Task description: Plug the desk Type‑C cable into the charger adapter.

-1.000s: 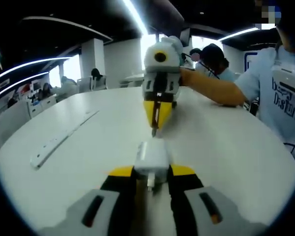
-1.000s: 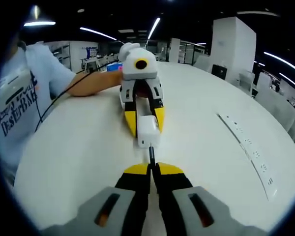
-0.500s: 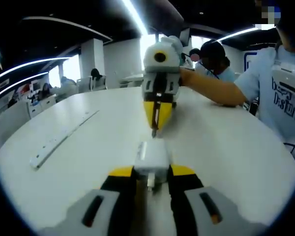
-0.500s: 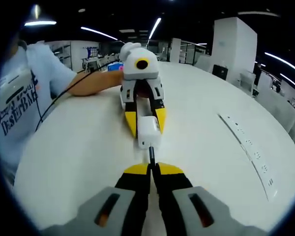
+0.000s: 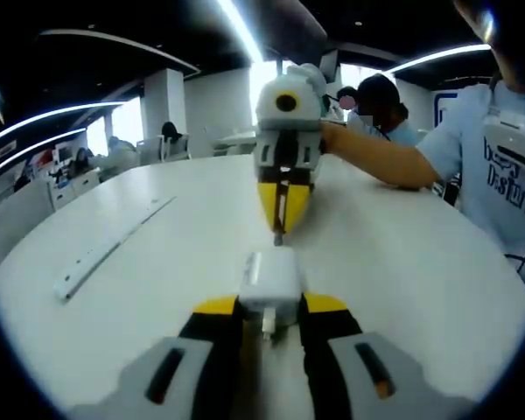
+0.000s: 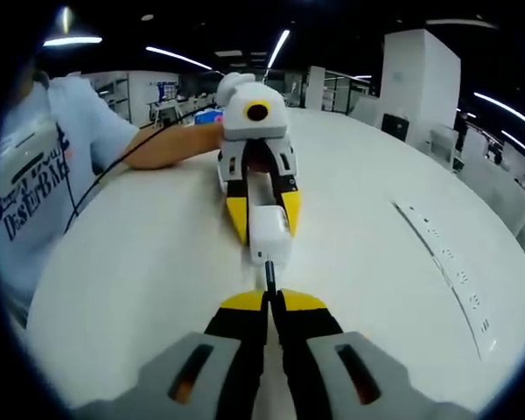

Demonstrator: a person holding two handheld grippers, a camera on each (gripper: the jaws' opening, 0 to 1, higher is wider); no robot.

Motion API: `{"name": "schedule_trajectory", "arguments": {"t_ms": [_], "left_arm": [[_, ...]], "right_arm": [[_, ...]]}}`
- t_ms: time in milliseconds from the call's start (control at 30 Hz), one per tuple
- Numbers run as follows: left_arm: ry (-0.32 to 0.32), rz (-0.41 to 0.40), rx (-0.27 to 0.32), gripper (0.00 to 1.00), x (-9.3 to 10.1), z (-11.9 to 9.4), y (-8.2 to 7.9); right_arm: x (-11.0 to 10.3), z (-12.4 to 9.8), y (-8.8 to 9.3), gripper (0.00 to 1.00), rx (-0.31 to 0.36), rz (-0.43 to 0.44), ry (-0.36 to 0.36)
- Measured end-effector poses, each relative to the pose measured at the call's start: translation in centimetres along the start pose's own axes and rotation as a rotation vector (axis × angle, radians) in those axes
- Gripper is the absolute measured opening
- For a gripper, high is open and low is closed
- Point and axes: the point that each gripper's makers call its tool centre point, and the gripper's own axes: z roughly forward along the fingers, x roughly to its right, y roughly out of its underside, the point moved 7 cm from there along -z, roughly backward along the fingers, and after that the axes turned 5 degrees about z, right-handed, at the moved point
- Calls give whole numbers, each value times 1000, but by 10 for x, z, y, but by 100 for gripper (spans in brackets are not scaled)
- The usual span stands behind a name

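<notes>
My left gripper [image 5: 269, 305] is shut on a white charger adapter [image 5: 269, 283], held between its yellow-tipped jaws just above the white table [image 5: 402, 271]. Facing it, my right gripper [image 5: 279, 229] is shut on the dark Type-C cable plug [image 5: 277, 234], whose tip points at the adapter with a small gap left. In the right gripper view, the plug [image 6: 269, 273] sticks out of my right gripper [image 6: 269, 296] and its tip meets the near face of the adapter [image 6: 269, 234], which the left gripper [image 6: 263, 226] grips. Whether the plug is inside the port I cannot tell.
A long white power strip [image 5: 114, 243] lies on the table, also seen as the power strip [image 6: 444, 266] at the right. A person in a light shirt [image 6: 35, 175] stands at the table edge, a forearm [image 5: 376, 157] stretched over it. Other people [image 5: 381, 105] sit further back.
The right gripper with the plug has edged slightly closer to the adapter. The left gripper and adapter stay put.
</notes>
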Motion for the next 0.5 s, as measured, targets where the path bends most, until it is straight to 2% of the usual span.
{"name": "schedule_trajectory", "arguments": {"t_ms": [500], "left_arm": [[0,5,2,27,1,1,-1]], "right_arm": [[-4,2,0,7,-8,3,-20]]}}
